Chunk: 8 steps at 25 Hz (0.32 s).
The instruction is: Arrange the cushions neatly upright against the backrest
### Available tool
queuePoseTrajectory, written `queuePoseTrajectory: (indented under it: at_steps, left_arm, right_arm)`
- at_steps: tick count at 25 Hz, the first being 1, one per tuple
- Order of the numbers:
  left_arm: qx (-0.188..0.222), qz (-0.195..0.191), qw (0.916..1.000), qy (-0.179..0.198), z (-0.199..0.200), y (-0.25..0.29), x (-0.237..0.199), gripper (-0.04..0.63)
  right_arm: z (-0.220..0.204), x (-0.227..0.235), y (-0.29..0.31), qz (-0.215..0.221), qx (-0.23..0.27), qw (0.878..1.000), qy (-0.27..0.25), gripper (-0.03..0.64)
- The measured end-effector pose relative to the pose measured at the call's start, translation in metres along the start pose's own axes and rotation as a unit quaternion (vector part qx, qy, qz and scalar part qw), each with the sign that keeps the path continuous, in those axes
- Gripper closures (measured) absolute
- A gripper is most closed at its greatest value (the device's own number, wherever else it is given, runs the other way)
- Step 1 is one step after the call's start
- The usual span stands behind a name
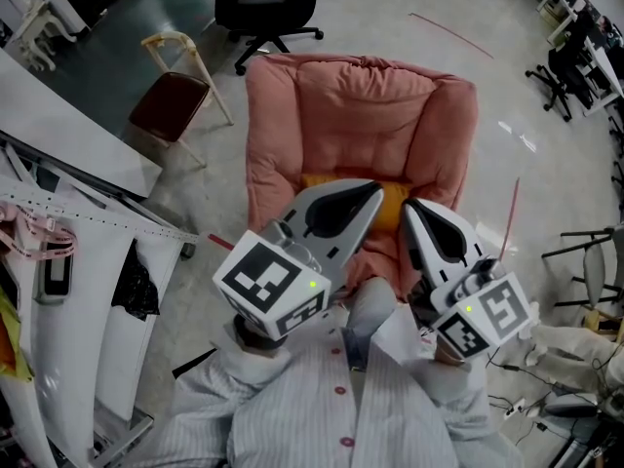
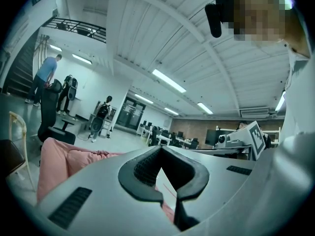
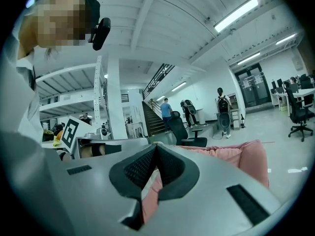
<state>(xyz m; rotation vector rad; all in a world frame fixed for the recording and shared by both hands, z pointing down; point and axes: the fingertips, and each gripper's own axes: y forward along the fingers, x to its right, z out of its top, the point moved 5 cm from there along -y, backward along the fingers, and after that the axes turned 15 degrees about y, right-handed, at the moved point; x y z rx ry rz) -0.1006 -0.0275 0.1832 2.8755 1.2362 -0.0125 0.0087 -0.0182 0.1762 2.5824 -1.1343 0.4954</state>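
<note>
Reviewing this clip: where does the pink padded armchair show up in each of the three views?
Head view: the pink padded armchair fills the upper centre.
Left gripper view: lower left, only its padded top edge showing.
Right gripper view: lower right, again just its top edge.
Shared landmark: the black office chair just beyond the armchair, at top centre, at far left, and at centre.

Pink armchair (image 1: 341, 115) of soft matt cloth (orange cushion (image 1: 392, 206) likewise).

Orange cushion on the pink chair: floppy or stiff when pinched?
Likely soft and light: the orange cushion, mostly hidden, shows a rounded padded edge on the pink armchair. A corner pinch would probably let it sag.
</note>
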Motion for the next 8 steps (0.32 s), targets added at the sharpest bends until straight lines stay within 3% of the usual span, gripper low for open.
queuePoseTrajectory:
  at_steps: [8]
  left_arm:
    - [-0.010, -0.005, 0.9999, -0.001, -0.007, 0.014, -0.002, 0.584]
  right_arm:
    - [0.001, 0.014, 0.002, 0.000, -0.006, 1.000, 0.000, 0.604]
